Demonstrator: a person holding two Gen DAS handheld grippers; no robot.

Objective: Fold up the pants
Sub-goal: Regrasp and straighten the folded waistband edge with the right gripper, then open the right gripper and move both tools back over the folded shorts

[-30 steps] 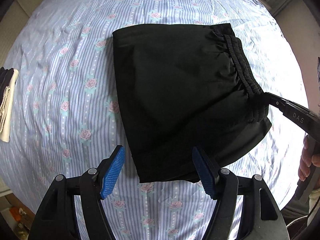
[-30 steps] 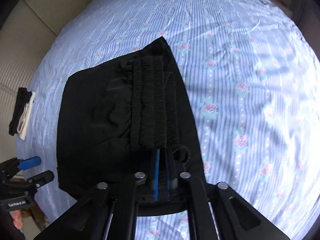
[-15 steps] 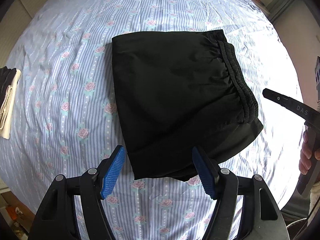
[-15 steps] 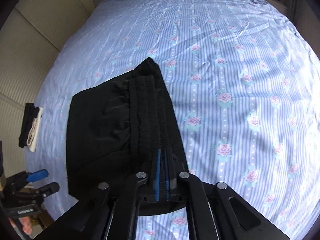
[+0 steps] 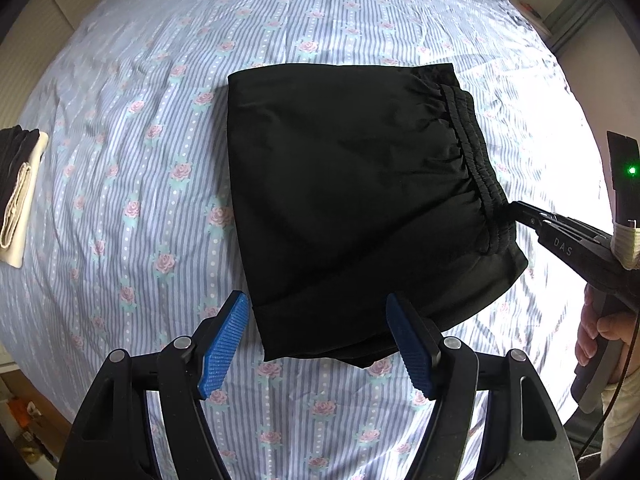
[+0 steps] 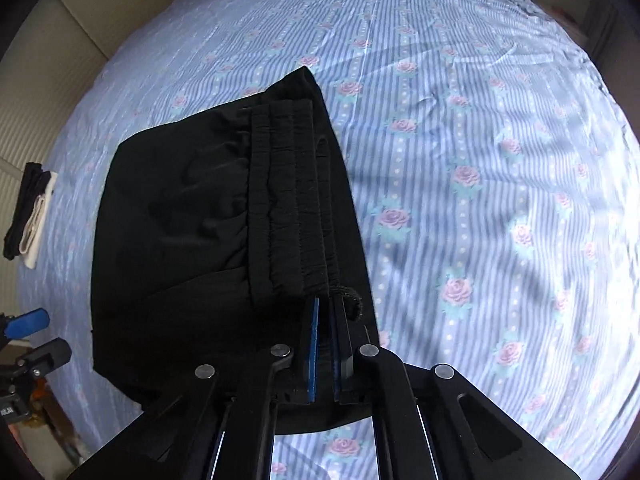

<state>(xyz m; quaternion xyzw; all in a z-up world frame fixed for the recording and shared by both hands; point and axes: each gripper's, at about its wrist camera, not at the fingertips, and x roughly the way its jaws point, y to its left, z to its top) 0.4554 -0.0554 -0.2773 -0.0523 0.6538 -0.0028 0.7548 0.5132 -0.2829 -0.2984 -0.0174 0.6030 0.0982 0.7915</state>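
Laundry sits well to the left of the pants, a small dark-and-cream folded stack (image 5: 18, 196) at the bed's edge; leave it out of your path. Next comes the bedsheet (image 5: 132, 152), striped blue with roses, and on it the black pants (image 5: 352, 200), already folded into a compact block near the middle of the bed. Your left gripper (image 5: 318, 342) hovers just off the near edge of the pants, its blue pads spread wide and holding nothing. Further right, the gathered waistband (image 6: 288, 200) runs along the right side of the pants, and your right gripper (image 6: 326, 344) has its pads pressed nearly together at the near end of that band; a little cloth appears pinched there, by the small loop (image 6: 352, 300). Judging from how things lie, you are squaring up the final fold. To do it well, keep the right pinch low and pull gently along the waistband, not upward, so the layers beneath do not slide apart. Bring the left gripper down on the near edge to steady the block before you tug, then release only once the edges line up.
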